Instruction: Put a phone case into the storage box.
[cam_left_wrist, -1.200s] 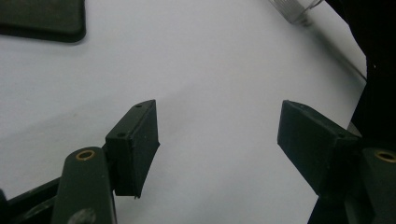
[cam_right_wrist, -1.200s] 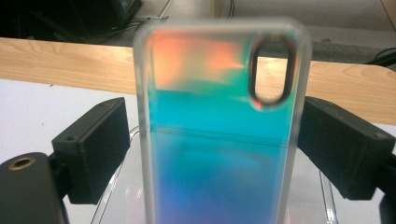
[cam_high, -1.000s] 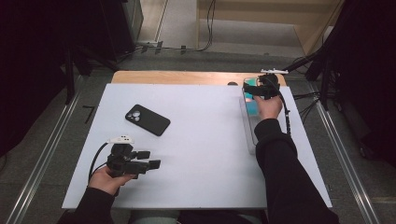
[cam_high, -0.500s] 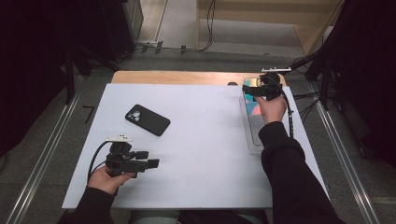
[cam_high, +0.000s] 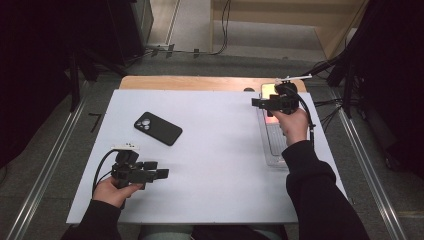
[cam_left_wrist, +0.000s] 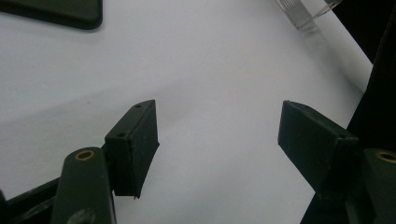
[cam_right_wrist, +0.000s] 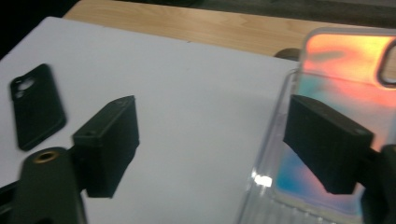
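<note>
The right gripper (cam_right_wrist: 210, 140) has its jaws apart with nothing between them but bare white mat (cam_right_wrist: 196, 93). They have just been closing, yet in the right gripper view no pad presses on anything. The right-hand jaw stands in front of the iridescent phone case (cam_right_wrist: 345, 70), which lies beyond and beside it rather than inside the bite. A second ago this gripper hung low over the far end of the clear tray (cam_right_wrist: 268, 186). Now, in the high view, the right gripper (cam_high: 256, 103) has lifted and drawn back a little towards the person, with its tips pointing off the tray's inner rim and over the mat.

The case is free of the grip, lying in the tray under and just past the hand (cam_high: 292, 125). My judgement is that the pick has not come off, or the case has just been let go. Either way, the jaws would need to go back down around one edge of the case before it can leave the tray.

The left gripper (cam_left_wrist: 217, 140) is spread wide over empty mat, gripping nothing, and it has stayed where it was, held low near the person's edge (cam_high: 162, 173). The black phone (cam_high: 158, 128) lies flat just beyond its tips and well apart from the right gripper — untouched, in the same spot as before. Past both grippers a strip of wooden tabletop (cam_high: 200, 82) shows beyond the mat's far edge.
</note>
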